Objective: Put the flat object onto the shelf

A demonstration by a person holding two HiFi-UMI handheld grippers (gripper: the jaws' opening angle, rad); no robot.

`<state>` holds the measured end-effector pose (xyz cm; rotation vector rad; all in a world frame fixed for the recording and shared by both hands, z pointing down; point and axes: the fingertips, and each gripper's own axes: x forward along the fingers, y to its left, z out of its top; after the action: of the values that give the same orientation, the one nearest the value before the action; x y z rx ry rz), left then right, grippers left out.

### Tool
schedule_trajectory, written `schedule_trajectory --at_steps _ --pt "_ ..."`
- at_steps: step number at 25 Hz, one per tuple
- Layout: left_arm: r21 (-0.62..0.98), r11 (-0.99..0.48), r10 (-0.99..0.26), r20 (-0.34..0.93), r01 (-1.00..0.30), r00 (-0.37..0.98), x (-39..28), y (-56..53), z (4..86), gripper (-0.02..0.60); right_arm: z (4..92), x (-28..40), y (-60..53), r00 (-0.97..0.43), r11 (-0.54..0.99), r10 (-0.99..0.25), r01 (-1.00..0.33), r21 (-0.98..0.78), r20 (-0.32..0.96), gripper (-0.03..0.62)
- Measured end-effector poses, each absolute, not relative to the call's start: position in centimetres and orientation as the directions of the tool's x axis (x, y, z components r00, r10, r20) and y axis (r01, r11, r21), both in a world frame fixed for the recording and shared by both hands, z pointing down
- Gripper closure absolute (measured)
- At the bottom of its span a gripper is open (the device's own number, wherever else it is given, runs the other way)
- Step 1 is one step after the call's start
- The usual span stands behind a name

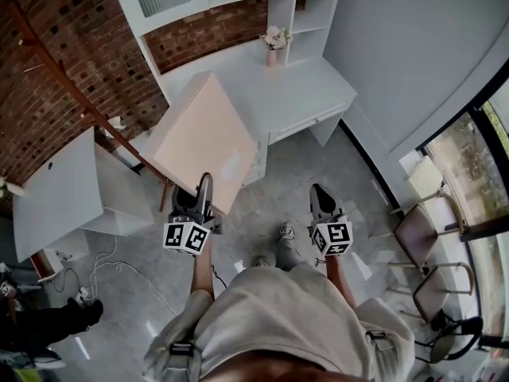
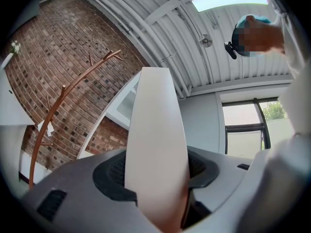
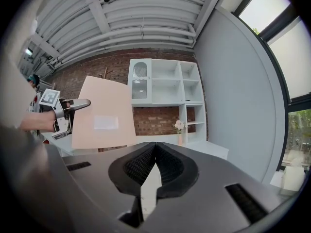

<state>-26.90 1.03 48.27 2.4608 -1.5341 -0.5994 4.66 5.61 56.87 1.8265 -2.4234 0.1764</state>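
Observation:
A flat pale-pink board with a small white label is held edge-up in front of me. My left gripper is shut on its lower edge. In the left gripper view the board rises between the jaws, edge-on. The right gripper view shows the board's face and the left gripper clamped on its side. My right gripper hangs beside it, apart from the board; its pads meet with nothing between them. The white shelf unit stands ahead, above a white desk.
A vase of flowers stands on the desk below the shelf. A wooden coat rack leans by the brick wall. A white table is at the left, chairs by the window at the right, and cables on the floor.

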Motion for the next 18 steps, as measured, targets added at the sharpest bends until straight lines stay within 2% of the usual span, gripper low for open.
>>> schedule_trajectory --at_steps 9,18 --pt "0.353 -0.433 -0.899 -0.241 -0.829 0.367 -27.0 0.4 48.6 0.311 57.9 3.8 4.0 -0.316 0.313 -0.937 -0.949 -0.044 0.150 0.565" --pt "0.342 -0.431 -0.898 -0.248 -0.835 0.362 -24.7 -6.9 48.2 0.311 58.4 6.8 -3.2 -0.303 0.298 -0.943 -0.953 -0.062 0.136 0.565"
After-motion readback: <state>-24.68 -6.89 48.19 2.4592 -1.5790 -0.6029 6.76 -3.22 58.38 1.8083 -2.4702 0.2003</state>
